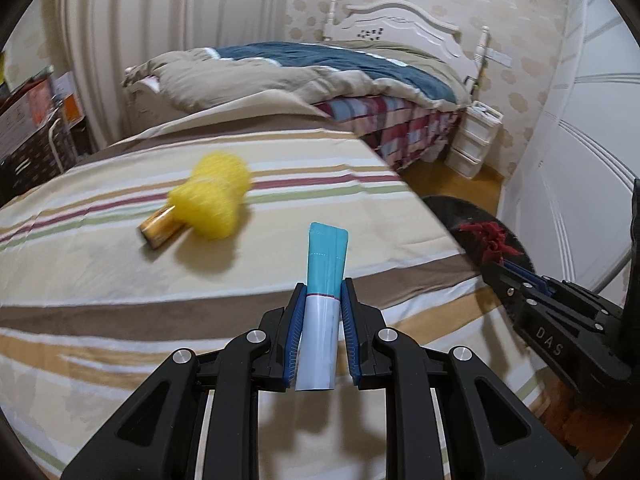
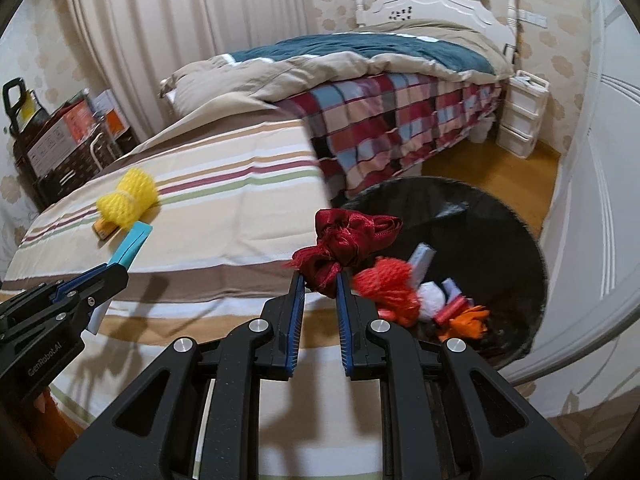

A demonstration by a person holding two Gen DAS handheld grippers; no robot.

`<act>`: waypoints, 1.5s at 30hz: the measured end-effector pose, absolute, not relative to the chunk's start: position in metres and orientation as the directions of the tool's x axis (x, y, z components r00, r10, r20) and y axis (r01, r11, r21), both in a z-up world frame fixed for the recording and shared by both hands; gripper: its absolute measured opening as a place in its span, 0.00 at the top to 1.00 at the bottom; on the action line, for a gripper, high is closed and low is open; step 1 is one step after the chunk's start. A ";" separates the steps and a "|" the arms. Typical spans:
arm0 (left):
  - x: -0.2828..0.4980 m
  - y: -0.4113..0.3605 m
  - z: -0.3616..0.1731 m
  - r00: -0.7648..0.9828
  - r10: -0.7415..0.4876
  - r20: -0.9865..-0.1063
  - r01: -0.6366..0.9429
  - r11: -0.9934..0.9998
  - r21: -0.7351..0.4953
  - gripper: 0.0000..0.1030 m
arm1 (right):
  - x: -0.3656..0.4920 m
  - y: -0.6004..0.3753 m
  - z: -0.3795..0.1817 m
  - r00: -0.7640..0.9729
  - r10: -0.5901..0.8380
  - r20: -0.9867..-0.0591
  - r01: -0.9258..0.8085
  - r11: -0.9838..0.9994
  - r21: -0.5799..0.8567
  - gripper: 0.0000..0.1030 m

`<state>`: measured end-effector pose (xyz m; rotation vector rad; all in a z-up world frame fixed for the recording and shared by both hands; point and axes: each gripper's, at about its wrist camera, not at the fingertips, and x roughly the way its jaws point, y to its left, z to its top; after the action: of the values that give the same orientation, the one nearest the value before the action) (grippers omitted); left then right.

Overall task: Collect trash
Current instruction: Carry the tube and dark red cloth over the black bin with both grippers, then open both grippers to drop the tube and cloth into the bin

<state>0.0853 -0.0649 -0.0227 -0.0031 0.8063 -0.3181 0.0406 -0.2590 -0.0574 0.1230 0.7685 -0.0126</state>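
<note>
Left tongs (image 1: 323,292) clamp a teal-white tube (image 1: 325,272); right tongs (image 2: 319,278) clamp a red ribbon (image 2: 344,240) beside the black bin (image 2: 520,240). Yellow foam net (image 1: 216,200) overlaps a gold cylinder (image 1: 158,230) on the striped bed (image 1: 100,280).

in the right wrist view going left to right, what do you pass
left gripper holding the teal and white tube → yellow foam net → dark red ribbon in the right gripper → orange-red fluffy clump → black trash bin

Mesh (image 1: 216,196) on bed (image 1: 120,280), bin (image 2: 460,216) beside.
</note>
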 end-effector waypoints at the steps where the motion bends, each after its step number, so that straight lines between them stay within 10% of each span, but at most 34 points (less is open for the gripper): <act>1: 0.086 -0.070 -0.022 0.648 -0.286 -0.706 0.287 0.950 -0.121 0.80 | 0.041 -0.264 -0.057 0.721 0.025 -0.692 0.067 0.992 0.107 0.85; 34: 0.131 -0.213 -0.032 0.620 -0.344 -0.705 0.439 0.897 -0.052 0.80 | 0.073 -0.378 -0.082 0.695 -0.100 -0.712 0.270 0.954 0.129 0.83; 45: 0.128 -0.193 -0.029 0.637 -0.323 -0.700 0.385 0.920 -0.074 0.34 | 0.067 -0.381 -0.086 0.687 -0.147 -0.711 0.313 0.944 0.107 0.46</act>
<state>0.1284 -0.1929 -0.0291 0.0852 0.7817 -0.4044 0.0673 -0.3809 -0.0862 0.2282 0.7723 -0.2603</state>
